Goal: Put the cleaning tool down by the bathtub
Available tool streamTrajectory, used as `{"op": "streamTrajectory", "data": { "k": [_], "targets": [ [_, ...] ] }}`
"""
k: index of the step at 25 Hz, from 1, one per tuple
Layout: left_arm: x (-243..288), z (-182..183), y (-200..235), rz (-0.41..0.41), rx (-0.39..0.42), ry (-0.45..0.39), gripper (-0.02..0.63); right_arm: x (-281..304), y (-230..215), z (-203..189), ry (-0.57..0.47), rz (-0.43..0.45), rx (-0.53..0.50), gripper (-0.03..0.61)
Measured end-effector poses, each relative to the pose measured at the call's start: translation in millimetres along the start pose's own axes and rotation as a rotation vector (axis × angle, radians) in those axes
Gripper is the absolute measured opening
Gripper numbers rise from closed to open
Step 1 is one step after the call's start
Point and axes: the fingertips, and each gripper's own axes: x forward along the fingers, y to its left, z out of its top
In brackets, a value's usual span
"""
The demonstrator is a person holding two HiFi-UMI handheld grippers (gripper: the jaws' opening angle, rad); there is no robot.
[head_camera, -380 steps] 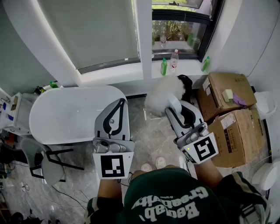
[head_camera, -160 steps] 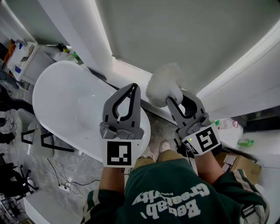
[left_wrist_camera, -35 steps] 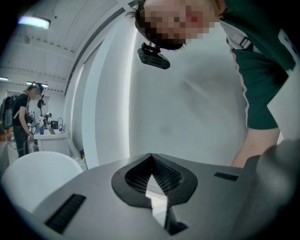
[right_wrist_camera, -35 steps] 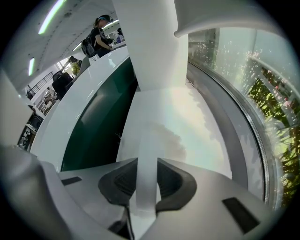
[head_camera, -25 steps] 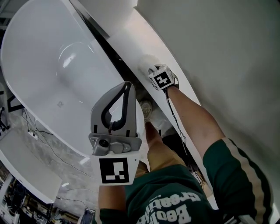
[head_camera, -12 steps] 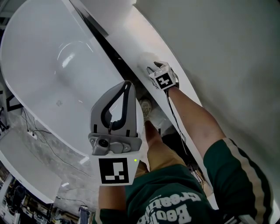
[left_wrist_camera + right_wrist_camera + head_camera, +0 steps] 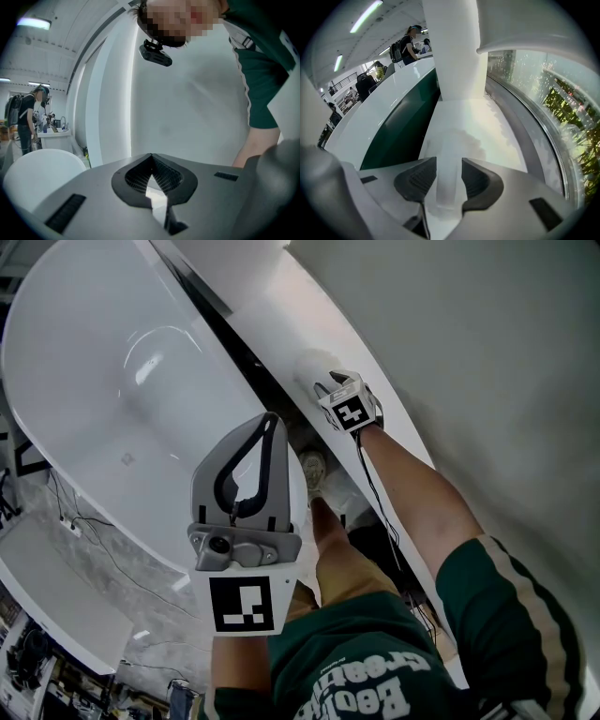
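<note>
1. At one o'clock from my left gripper [image 7: 267,432], the fluffy white cleaning tool [image 7: 314,367] rests on the white ledge [image 7: 272,310] beside the white oval bathtub [image 7: 122,399].
2. My right gripper [image 7: 449,174] has just been opening its jaws; they stand apart around the white plastic handle [image 7: 449,150].
3. Left jaws are together, empty.
4. I judge the tool delivered; only withdrawal remains.

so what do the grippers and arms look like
The left gripper and right gripper are grey with dark ribbed pads, each bearing a white cube with black square markers. Black cable along the right arm; short dark green sleeve with cream stripes.
</note>
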Motion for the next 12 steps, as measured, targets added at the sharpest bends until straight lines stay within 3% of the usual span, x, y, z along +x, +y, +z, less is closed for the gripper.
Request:
{"op": "streamTrajectory", "data": {
  "k": [12],
  "targets": [
    [-8.9,11.4,-2.7,0.003,0.025,-0.010,0.003,-17.4,3.4,15.3,-0.018,-0.006,-0.062,0.181]
  ]
}}
